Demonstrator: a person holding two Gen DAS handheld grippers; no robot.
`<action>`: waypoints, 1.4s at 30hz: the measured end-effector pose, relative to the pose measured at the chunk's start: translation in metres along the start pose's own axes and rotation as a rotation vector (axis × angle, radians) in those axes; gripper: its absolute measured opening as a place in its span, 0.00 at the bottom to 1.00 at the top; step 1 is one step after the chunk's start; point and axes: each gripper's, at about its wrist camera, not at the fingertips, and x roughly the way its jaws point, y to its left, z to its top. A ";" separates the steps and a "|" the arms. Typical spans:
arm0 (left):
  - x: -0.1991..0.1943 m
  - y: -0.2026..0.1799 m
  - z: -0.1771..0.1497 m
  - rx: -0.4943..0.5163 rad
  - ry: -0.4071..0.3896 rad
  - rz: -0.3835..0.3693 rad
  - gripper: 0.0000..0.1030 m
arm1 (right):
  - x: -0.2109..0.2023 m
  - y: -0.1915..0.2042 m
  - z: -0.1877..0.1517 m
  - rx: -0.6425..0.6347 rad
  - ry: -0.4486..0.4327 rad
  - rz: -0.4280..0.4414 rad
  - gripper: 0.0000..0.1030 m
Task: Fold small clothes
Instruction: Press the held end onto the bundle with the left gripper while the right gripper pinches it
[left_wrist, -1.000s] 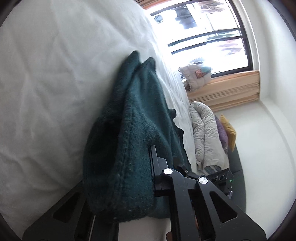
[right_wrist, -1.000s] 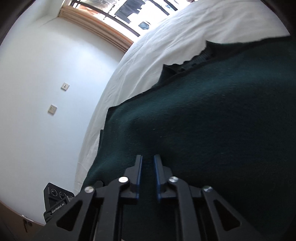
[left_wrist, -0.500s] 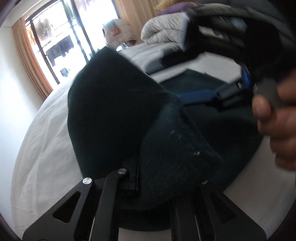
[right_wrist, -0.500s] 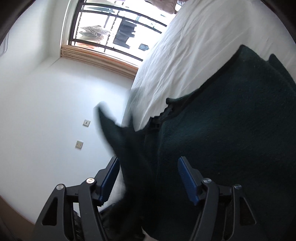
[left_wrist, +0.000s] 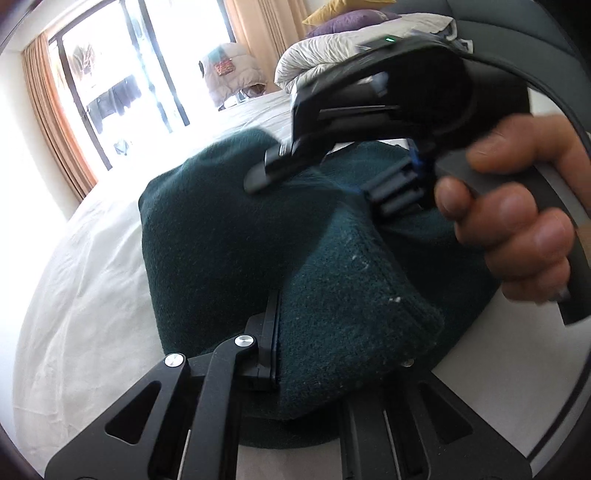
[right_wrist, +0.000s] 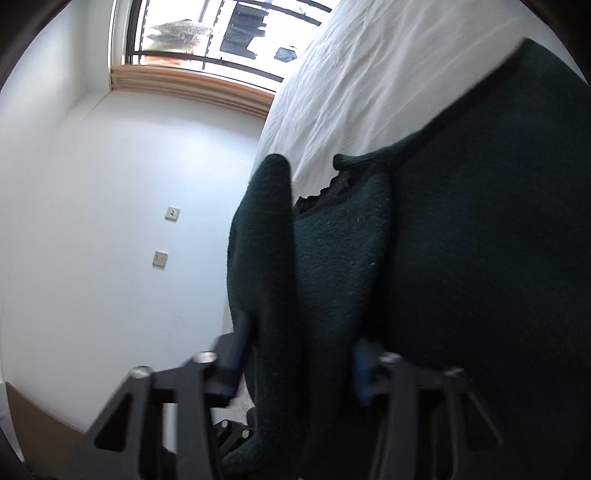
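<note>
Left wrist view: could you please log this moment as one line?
stage: folding | left gripper: gripping dark green knit garment | right gripper: around fabric fold | surface: white bedsheet

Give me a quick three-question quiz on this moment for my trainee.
1. True or false: the dark green garment rests on a white bed sheet.
2. What sits between the fingers of the right tongs? A) nothing B) a fold of the garment C) a pillow
3. Fill in: the pads of the right tongs are coloured ____.

Key: 1 true; 2 B; 3 blue.
</note>
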 end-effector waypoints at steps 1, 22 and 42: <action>0.000 0.001 0.001 0.002 0.003 0.000 0.07 | 0.002 0.005 0.003 -0.024 -0.001 -0.029 0.22; -0.005 -0.076 0.018 0.274 -0.076 -0.070 0.07 | -0.113 0.024 0.016 -0.283 -0.149 -0.392 0.12; -0.012 -0.048 -0.012 0.228 0.021 -0.262 0.26 | -0.122 -0.046 -0.001 -0.138 -0.206 -0.375 0.31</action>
